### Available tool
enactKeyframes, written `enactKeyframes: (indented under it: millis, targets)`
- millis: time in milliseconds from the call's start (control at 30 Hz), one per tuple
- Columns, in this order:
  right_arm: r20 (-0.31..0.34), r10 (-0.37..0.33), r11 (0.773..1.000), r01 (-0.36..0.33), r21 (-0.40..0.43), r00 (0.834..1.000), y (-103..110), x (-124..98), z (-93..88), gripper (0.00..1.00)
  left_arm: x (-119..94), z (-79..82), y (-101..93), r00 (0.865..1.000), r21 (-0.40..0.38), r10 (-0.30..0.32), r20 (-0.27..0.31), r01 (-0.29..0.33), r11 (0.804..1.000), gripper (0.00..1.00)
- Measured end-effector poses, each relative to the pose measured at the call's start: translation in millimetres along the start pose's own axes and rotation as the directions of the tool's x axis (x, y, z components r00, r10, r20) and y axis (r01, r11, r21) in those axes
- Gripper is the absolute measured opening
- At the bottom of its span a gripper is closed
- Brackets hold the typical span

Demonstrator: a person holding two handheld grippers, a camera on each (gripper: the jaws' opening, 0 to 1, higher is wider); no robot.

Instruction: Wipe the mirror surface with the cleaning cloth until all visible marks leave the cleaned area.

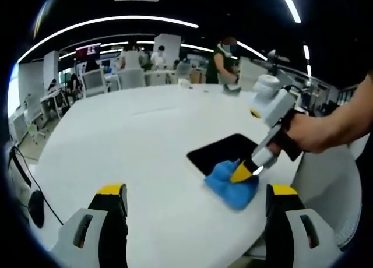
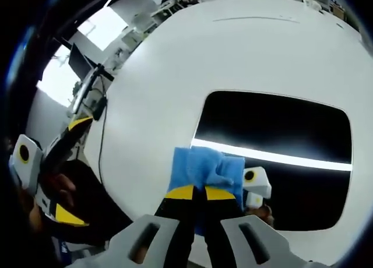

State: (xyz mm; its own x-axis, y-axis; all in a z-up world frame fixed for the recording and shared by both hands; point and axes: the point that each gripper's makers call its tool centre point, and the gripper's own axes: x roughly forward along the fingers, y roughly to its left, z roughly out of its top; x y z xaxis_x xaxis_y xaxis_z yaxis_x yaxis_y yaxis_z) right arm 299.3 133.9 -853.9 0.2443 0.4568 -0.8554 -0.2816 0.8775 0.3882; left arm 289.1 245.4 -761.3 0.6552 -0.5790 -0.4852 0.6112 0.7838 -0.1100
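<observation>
Your right gripper (image 2: 194, 192) pinches the cloth (image 2: 207, 170) on the mirror (image 2: 280, 134).
Left gripper (image 1: 195, 192) gapes, lower frame, over the white table (image 1: 134, 140).

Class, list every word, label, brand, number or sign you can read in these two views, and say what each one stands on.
None can be read.
The red wall screen far behind the white table is too blurred to read.
The blue cleaning cloth, the mirror and the right gripper carry no lettering.
</observation>
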Motion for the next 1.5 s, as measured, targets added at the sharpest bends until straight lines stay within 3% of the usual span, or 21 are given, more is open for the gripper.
enactKeyframes:
  millis: [367, 433, 833, 1000, 1500]
  targets:
    - [0.002, -0.01, 1.0, 0.01, -0.012, 1.0, -1.4, 1.7, 12.0, 0.0, -2.2, 5.8, -4.5, 1.0, 0.001, -0.012, 0.004, 0.012, 1.0, 1.0]
    - [0.003, -0.012, 1.0, 0.012, -0.012, 1.0, -2.3, 2.4, 14.5, 0.0, 0.3, 7.9, -0.5, 0.999, -0.006, 0.026, 0.021, -0.026, 1.0, 0.99]
    - [0.009, -0.018, 1.0, 0.018, -0.012, 1.0, -7.8, 6.2, 29.6, 0.0, 1.8, 1.3, 0.5, 1.0, 0.006, 0.01, -0.012, -0.01, 1.0, 0.99]
    - [0.01, -0.02, 1.0, 0.02, -0.011, 1.0, -9.7, 7.9, 37.0, 0.0, 3.2, 2.5, -4.8, 1.0, -0.019, -0.018, 0.001, 0.018, 1.0, 0.99]
    - [0.01, -0.029, 0.999, 0.03, -0.017, 1.0, -15.3, 13.8, 58.3, 0.0, 0.2, -2.6, 0.1, 1.0, -0.021, 0.004, -0.008, -0.004, 1.0, 0.99]
